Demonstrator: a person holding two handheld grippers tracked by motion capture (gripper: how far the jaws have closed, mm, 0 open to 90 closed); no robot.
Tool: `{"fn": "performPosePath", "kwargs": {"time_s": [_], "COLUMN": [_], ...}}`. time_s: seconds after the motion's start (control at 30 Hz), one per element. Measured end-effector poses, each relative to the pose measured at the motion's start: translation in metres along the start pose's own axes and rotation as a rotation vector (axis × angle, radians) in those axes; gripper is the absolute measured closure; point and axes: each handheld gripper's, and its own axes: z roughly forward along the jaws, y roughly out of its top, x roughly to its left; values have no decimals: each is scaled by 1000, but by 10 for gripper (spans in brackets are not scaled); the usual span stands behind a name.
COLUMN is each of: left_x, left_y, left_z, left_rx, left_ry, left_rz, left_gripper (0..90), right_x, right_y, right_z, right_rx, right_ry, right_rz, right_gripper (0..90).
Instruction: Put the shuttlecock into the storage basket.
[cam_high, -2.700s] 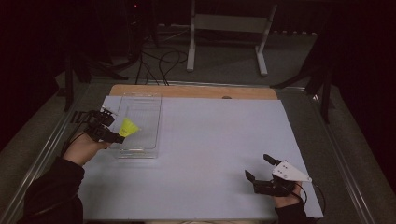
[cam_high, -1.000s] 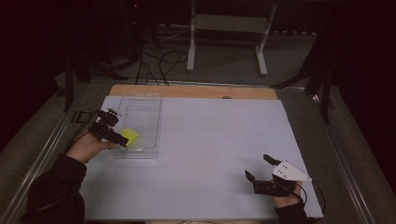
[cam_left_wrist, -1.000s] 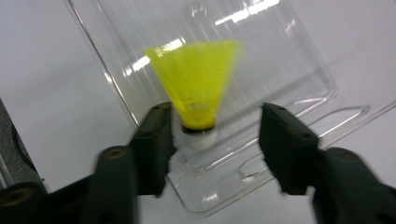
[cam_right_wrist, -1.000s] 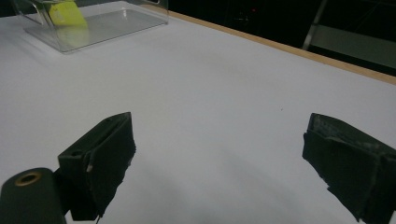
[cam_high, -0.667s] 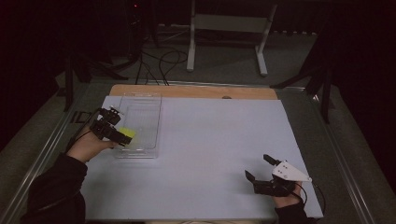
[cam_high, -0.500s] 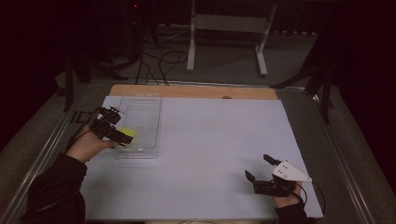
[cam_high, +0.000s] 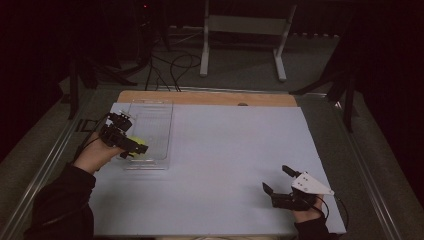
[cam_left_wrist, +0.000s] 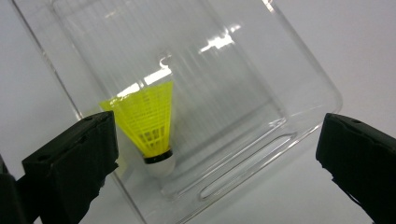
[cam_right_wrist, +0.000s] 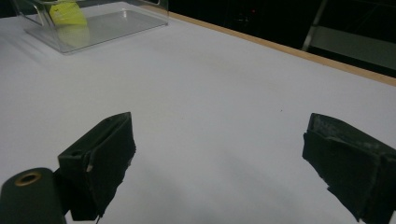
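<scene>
The left tongs (cam_high: 131, 148) are held released over the near end of the clear tray (cam_left_wrist: 299, 84), their jaws having just been opening. The yellow shuttlecock (cam_left_wrist: 148, 122) is seen lying inside the tray, between the spread jaws and untouched. The right tongs (cam_high: 277, 181) are rested released on the counter (cam_high: 225, 150), well apart.

Counts on the table

One shuttlecock (cam_left_wrist: 150, 125) is lying in one clear tray (cam_high: 158, 114); two grippers, left (cam_high: 131, 147) and right (cam_high: 276, 180), are showing over one table (cam_high: 230, 145).
</scene>
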Motion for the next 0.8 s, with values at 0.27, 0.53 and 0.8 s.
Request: {"fn": "performPosePath", "kwargs": {"time_s": [0.27, 0.53, 0.8], "left_x": [-9, -25, -46], "left_y": [9, 20, 36], "left_z": [-6, -8, -4], "left_rx": [-32, -74, -95], "left_ry": [-4, -32, -73], "left_rz": [18, 65, 124], "left_gripper": [0, 0, 0], "right_x": [0, 0, 0], "right_y": [0, 0, 0], "right_z": [0, 0, 0], "right_rx": [-2, 0, -1], "right_ry": [-1, 1, 1], "right_rz": [-3, 0, -1], "right_gripper": [90, 90, 90]}}
